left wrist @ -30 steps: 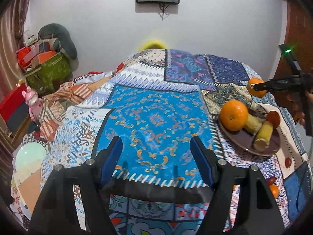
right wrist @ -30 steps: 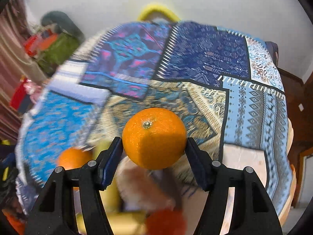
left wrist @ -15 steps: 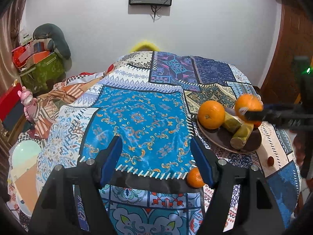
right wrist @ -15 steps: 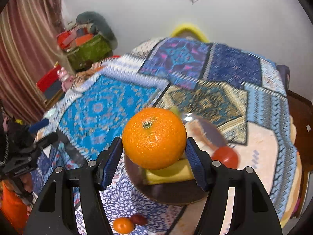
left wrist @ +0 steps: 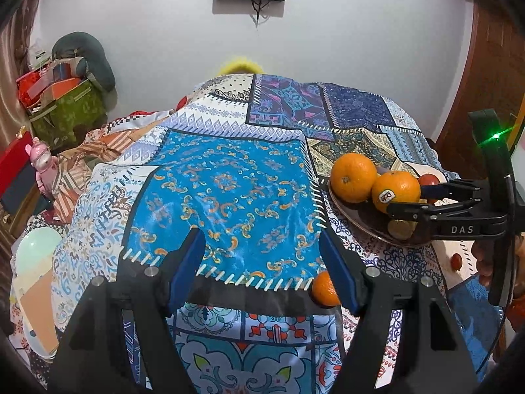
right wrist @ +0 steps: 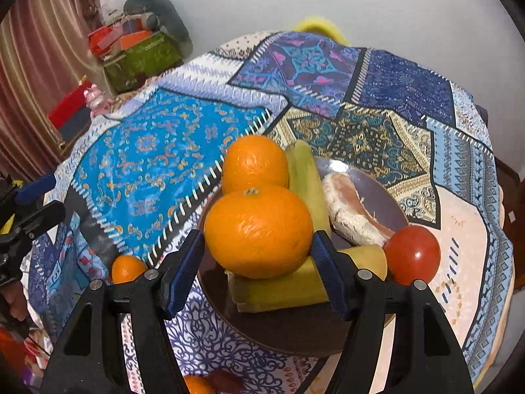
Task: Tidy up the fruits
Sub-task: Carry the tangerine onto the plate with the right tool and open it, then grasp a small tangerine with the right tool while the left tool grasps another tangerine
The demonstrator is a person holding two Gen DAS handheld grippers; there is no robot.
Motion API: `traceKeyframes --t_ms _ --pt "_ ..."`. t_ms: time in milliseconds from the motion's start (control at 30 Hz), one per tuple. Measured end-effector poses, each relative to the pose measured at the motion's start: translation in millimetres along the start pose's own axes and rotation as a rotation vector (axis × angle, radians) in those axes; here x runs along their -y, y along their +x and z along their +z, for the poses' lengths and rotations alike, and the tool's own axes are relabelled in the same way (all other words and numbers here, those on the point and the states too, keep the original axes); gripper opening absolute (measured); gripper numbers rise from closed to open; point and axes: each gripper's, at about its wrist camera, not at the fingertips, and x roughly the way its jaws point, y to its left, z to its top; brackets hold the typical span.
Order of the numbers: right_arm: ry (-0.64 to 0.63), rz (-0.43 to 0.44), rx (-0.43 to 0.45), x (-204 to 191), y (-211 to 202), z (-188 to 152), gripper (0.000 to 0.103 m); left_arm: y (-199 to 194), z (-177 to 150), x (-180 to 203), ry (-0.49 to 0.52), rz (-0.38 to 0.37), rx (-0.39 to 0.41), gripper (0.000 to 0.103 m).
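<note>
My right gripper [right wrist: 257, 256] is shut on a large orange [right wrist: 258, 231] and holds it low over a dark brown plate [right wrist: 370, 177], against a banana piece [right wrist: 282, 287]. The plate also holds a second orange [right wrist: 255, 163], a green banana [right wrist: 305, 177], a pale peeled fruit piece [right wrist: 352, 210] and a red tomato [right wrist: 411, 254]. In the left wrist view the right gripper [left wrist: 410, 202] holds the stickered orange [left wrist: 395, 190] beside the other orange [left wrist: 352, 177]. My left gripper [left wrist: 262, 269] is open and empty above the patchwork cloth. A small orange [left wrist: 323, 289] lies by its right finger.
A small dark red fruit [left wrist: 456, 260] lies on the cloth right of the plate. Another small orange [right wrist: 197, 385] and a dark fruit [right wrist: 226, 384] lie near the table's front edge. A green box [left wrist: 69, 115] and a pink toy [left wrist: 42, 164] stand at the left.
My right gripper has lowered the orange onto the plate, next to the other orange. My left gripper has drawn back slightly and stays open.
</note>
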Motion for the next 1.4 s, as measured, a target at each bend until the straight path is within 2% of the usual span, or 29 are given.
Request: traceKeyframes --t_ms 100,333,533,600,700,900,933,1200,1267,1333,1400 --pt "-0.003 -0.024 -0.001 -1 -6 -5 0.066 -2 -1 3 0.005 -0.002 -0.005 0.072" --pt "-0.024 -0.073 0.072 -5 -48 -27 0.069 -7 -8 15 0.012 -0.049 -0.032 0.072" --pt "0.003 -0.099 0.123 -15 -76 -58 0.077 6 -31 33 0.020 -0.099 -0.115 0.072" --pt "0.023 -0.071 0.115 -19 -77 -70 0.077 14 -38 39 0.030 -0.112 -0.144 0.072" --pt "0.034 -0.081 0.108 -28 -74 -88 0.077 24 -45 46 0.055 -0.110 -0.167 0.071" --pt "0.085 -0.026 0.060 -33 -63 -109 0.076 36 -44 49 0.065 -0.143 -0.179 0.056" --pt "0.100 -0.018 0.055 -32 -61 -113 0.074 37 -43 50 0.069 -0.149 -0.180 0.054" --pt "0.117 0.041 -0.012 -40 -42 -124 0.043 48 -45 55 0.071 -0.149 -0.173 0.043" --pt "0.113 0.051 -0.022 -41 -36 -123 0.041 48 -45 53 0.068 -0.142 -0.169 0.037" --pt "0.111 0.049 -0.018 -41 -33 -122 0.041 46 -45 51 0.064 -0.155 -0.173 0.037" --pt "0.112 0.049 -0.019 -40 -31 -120 0.033 42 -46 52 0.072 -0.159 -0.167 0.037"
